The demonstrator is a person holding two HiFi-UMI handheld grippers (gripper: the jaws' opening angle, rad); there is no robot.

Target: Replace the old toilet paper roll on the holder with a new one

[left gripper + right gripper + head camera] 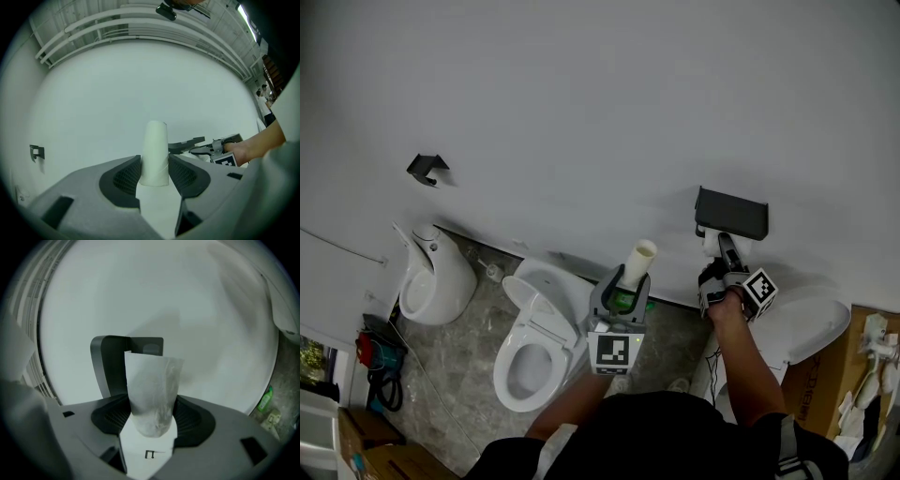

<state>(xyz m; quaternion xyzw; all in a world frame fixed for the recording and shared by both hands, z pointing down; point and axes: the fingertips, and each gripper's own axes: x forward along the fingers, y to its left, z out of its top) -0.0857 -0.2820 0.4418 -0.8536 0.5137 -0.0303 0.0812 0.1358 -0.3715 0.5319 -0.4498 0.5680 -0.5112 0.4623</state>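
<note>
Nearest us, left gripper (622, 291) clamped on a bare cardboard tube (154, 154), which we judge to be the old roll already removed; right gripper (724, 249) clamped on the white new roll (152, 390), holder (105, 366) just beyond its jaws, mounting not yet done.

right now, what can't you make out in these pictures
- Head view: whether a roll sits in the holder; seen from above, it hides its own underside.
- Right gripper view: the holder's middle, covered by the white paper in the right gripper.
- Head view: the lower end of the cardboard tube, sunk in the left gripper.
- Right gripper view: the green bottle at the edge, too small to read.
</note>
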